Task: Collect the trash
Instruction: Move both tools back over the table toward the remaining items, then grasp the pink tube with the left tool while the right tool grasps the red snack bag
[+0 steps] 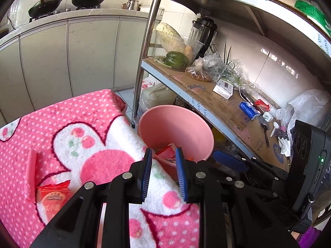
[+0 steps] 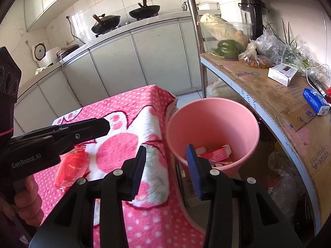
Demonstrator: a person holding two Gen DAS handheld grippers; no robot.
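The left wrist view alone shows a pink stick (image 1: 31,173) lying on the pink blanket (image 1: 82,111) beside a red packet (image 1: 54,196), and it shows the far end of the shelf (image 1: 217,103) behind the pink bin (image 1: 175,128), with a white spoon, crumpled wrappers and a plastic bag. The right wrist view alone looks well down into the pink bin (image 2: 213,119), where red and white wrappers (image 2: 215,154) lie at the bottom (the left view catches only a corner of them). It also shows the left gripper (image 2: 103,125) from the side, over the blanket (image 2: 144,107) left of the bin, with the person's hand (image 2: 29,202) on its handle.

The left gripper (image 1: 163,159) has its jaws apart with nothing between them, near the bin's rim. The right gripper (image 2: 165,155) likewise has its jaws parted and empty, straddling the bin's near-left rim in the picture. A red packet (image 2: 72,167) lies on the blanket left of the bin.

The blanket covers the worktop beside the bin. Beyond the bin stand grey kitchen cabinets (image 2: 134,62) with two black woks (image 2: 144,10) on the stove, and white tiled walls
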